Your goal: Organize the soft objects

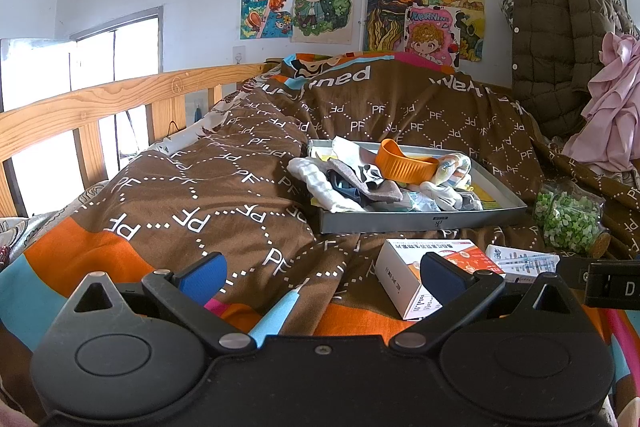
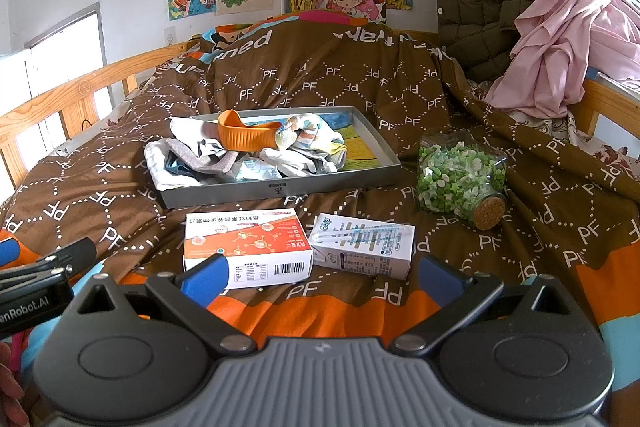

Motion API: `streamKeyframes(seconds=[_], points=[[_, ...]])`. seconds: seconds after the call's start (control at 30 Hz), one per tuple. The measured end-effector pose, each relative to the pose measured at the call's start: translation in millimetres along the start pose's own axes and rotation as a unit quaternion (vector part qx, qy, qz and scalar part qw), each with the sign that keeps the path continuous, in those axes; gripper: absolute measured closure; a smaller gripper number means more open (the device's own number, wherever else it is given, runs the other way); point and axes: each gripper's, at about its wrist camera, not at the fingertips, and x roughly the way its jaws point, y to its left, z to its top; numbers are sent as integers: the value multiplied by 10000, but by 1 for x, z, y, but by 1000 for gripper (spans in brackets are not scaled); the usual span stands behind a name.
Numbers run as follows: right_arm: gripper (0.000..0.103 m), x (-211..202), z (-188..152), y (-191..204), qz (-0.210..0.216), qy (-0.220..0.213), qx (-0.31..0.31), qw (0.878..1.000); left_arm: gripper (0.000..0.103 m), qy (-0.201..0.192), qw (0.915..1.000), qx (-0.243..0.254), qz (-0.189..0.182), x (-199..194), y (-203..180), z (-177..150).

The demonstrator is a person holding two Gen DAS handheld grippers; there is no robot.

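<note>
Hovering low over the bedspread (image 2: pixel 320 75), left gripper (image 1: pixel 322 277) and right gripper (image 2: pixel 324 277) gape wide, holding nothing.

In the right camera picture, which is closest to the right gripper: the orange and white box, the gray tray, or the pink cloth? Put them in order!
From the right gripper, in the right wrist view:
1. Orange and white box, just ahead, on the left finger's side.
2. Gray tray, farther up the bed, middle-left, full of soft things.
3. Pink cloth, farthest, heaped at the far right by the wall.

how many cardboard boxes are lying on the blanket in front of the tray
2. The orange-and-white box lies in front of the tray; the white carton sits just right of it, touching or nearly. None looks hidden.
</note>
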Motion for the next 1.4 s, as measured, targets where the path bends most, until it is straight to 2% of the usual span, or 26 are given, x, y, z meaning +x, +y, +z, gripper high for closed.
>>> streamKeyframes(seconds=[0.23,0.6,1.4], points=[[0,0,0,0,1,0,0,10000,1,-14,10000,68,58,1,-1,-1],[0,0,0,0,1,2,1,10000,1,5,9996,270,-116,0,-4,-2],[0,0,0,0,-1,6,0,10000,1,99,9996,235,-78,1,-5,-2]])
